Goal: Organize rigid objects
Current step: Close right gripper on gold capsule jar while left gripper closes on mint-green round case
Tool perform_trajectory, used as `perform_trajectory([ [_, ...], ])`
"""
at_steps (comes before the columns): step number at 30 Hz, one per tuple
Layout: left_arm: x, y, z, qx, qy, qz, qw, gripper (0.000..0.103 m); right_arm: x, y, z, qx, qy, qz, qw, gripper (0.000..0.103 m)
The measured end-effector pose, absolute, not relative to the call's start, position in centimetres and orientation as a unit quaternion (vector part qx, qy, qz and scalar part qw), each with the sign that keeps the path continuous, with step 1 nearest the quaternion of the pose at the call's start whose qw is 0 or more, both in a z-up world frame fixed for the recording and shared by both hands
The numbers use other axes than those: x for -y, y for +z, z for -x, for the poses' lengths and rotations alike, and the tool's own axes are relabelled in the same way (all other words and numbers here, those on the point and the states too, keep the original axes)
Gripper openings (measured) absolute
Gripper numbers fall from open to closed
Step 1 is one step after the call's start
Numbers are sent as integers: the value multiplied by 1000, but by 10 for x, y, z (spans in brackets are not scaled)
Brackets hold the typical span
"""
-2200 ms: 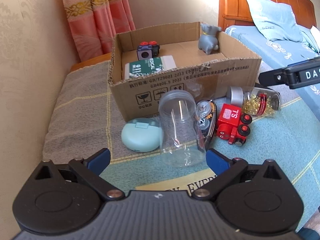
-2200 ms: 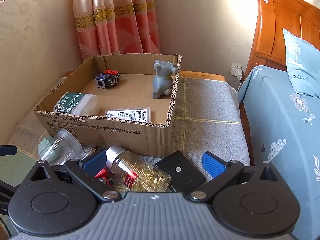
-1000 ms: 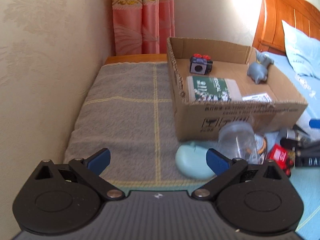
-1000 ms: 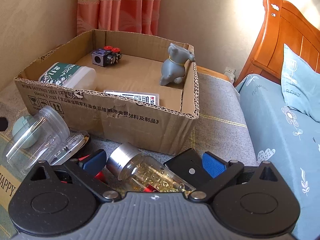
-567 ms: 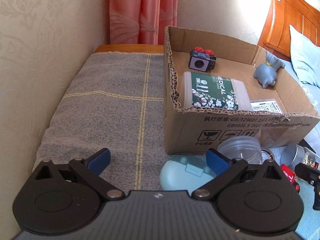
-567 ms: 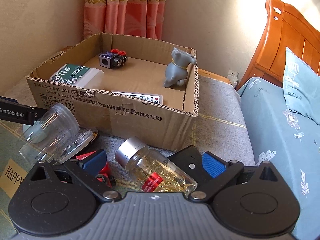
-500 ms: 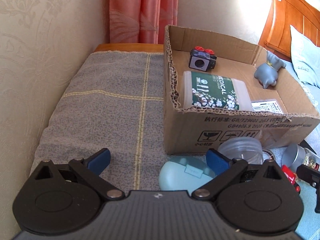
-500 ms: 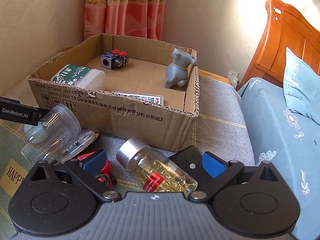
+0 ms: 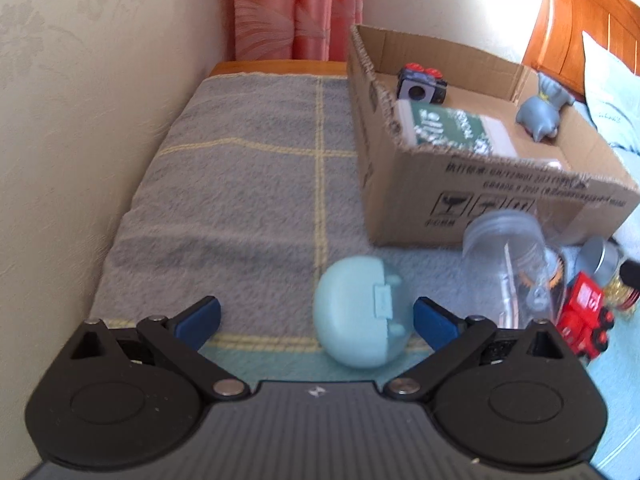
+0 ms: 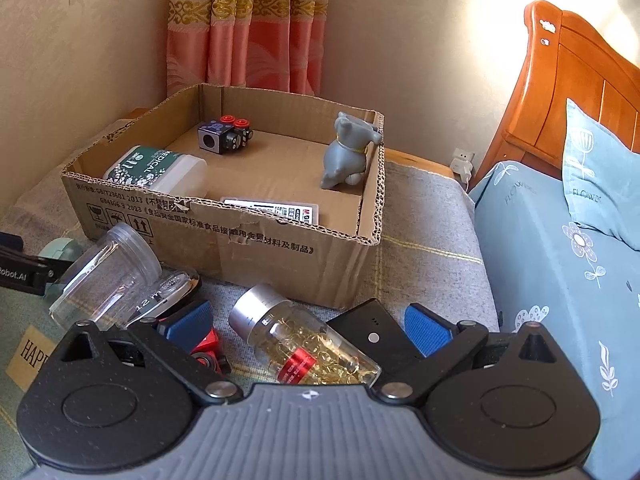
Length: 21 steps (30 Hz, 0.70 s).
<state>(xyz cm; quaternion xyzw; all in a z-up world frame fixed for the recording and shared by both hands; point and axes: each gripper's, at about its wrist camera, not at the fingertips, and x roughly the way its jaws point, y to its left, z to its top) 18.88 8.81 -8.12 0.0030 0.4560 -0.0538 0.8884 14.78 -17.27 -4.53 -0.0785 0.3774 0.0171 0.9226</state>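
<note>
A cardboard box (image 9: 516,216) (image 10: 240,236) on a grey blanket holds a green medical bottle (image 10: 154,168), a dark cube toy (image 10: 224,134), a grey animal figure (image 10: 348,152) and a flat card (image 10: 276,210). In front of it lie a round light-blue case (image 9: 360,312), a clear plastic jar (image 9: 512,268) (image 10: 106,274), a red toy train (image 9: 584,316), a capsule bottle (image 10: 304,344) and a black device (image 10: 376,334). My left gripper (image 9: 316,318) is open, its right finger beside the blue case. My right gripper (image 10: 308,324) is open with the capsule bottle between its fingers.
A wall runs along the left (image 9: 80,120). Pink curtains (image 10: 248,40) hang behind the box. A bed with blue sheet (image 10: 560,260), pillow and wooden headboard (image 10: 572,92) stands on the right. A pocket watch (image 10: 164,296) lies beside the jar.
My left gripper has pulled back and shifted, so the blue case now sits between its fingers near the right one. My right gripper has barely moved; the capsule bottle stays between its fingers.
</note>
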Motion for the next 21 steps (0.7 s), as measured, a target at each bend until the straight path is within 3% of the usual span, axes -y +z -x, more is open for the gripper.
perform_trajectory([
  [21,-84,-82,-187,-436,-73,-34,897,99,176,-69,-158,-414,-21,83,906,103],
])
